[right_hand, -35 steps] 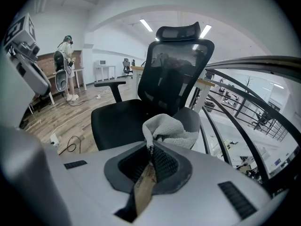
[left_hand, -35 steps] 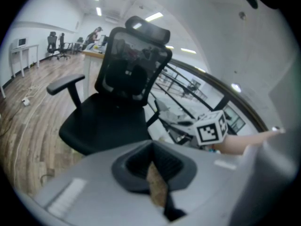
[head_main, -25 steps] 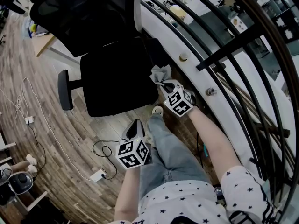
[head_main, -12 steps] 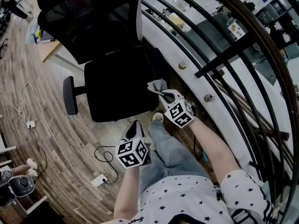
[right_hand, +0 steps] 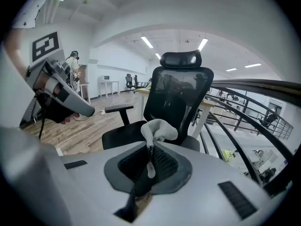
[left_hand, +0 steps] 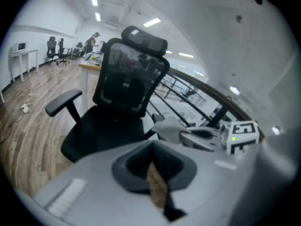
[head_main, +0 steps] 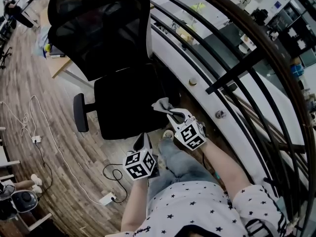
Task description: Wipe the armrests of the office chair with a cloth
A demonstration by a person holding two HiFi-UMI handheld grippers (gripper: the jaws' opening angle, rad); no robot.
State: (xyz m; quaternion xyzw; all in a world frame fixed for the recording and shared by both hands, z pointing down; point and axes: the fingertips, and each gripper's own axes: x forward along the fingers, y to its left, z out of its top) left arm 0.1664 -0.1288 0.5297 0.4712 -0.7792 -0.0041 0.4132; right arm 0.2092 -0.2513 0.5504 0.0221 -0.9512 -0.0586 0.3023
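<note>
Wood-plank floor (head_main: 34, 83) covers the left of the open office; one curved railing (head_main: 237, 68) with black bars runs along the right. One black office chair (head_main: 123, 100) stands between them, with one armrest (head_main: 80, 112) showing on its left. Two grippers are near: the left gripper (head_main: 143, 138) has its jaws together on nothing; the right gripper (head_main: 173, 113) clamps one grey cloth (head_main: 162, 104) at the seat's near right edge, well apart from that armrest.
</note>
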